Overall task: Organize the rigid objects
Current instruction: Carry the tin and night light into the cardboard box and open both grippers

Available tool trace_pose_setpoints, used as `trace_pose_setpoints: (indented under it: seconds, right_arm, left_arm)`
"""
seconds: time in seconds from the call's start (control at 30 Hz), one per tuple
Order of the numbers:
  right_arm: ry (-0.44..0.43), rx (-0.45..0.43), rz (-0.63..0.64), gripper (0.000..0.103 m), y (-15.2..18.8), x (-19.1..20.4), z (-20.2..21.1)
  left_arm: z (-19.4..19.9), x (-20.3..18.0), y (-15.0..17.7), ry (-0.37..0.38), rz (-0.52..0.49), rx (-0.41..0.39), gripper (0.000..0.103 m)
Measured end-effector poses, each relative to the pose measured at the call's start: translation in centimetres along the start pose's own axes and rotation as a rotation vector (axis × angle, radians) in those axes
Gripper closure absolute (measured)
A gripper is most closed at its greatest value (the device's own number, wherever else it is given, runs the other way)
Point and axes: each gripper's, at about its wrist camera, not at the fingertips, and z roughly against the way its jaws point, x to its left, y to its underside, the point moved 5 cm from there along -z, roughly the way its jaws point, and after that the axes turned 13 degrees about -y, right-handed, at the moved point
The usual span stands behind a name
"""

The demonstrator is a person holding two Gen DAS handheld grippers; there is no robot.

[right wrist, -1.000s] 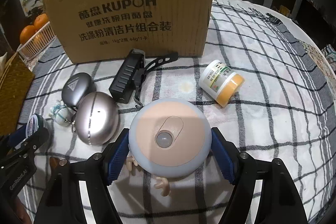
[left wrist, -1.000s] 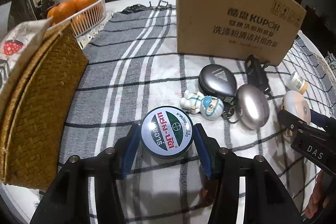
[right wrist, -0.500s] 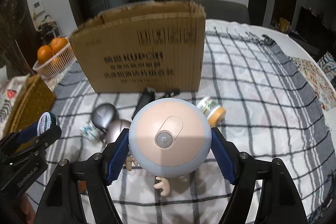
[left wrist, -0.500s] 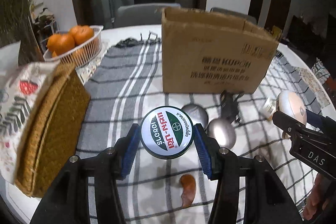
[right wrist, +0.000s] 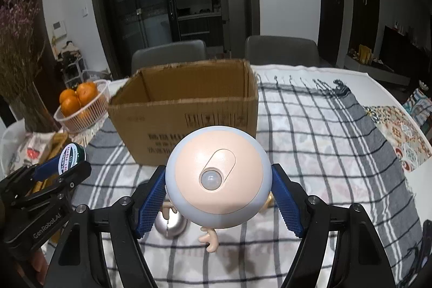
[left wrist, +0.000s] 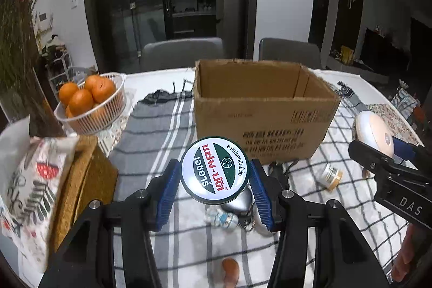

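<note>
L wrist view: my left tool [left wrist: 214, 189] pinches the round tin [left wrist: 214, 170] w/ its blue pads on either side, tin face toward the cam. Landmark = cardboard box [left wrist: 263, 123], open top, standing on the checked cloth of the counter [left wrist: 351, 196]. Tin hangs in air on the near side of the box, in line w/ its left front part, about level w/ the front wall, not over the opening yet. Below the tin, near the box's front foot: silver pods [left wrist: 237, 203], small figurine [left wrist: 222, 219], little jar [left wrist: 332, 176]. Orange basket [left wrist: 91, 104] sits left of the box. My right tool [left wrist: 388, 153] shows at the right edge, off the box's right front corner, carrying the dome.

R wrist view: right tool [right wrist: 218, 196] clamps the round dome light [right wrist: 218, 177], pads on both flanks. Box [right wrist: 186, 109] lies straight ahead and a bit left; dome is on its near side, rim visible past it. Left tool [right wrist: 63, 166] w/ tin sits off the box's left front corner.

Judgement: both hands abt equally near; each load needs to go fwd over the front rim, then drop in.
</note>
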Motion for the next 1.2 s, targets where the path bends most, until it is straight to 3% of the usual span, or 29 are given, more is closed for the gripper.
trace_pose_setpoints:
  seconds: [0.73,1.2]
  right_arm:
    - [-0.067,-0.081,0.023,0.028,-8.3,0.1,0.5]
    - [-0.093,-0.008,0.021,0.028,-11.7,-0.8,-3.2]
  left_arm:
    - [1.0,-0.7,-9.0,0.009,-0.036,-0.118,0.052]
    - [-2.9,-1.6,-12.0,0.032,-0.069,-0.047,0.052]
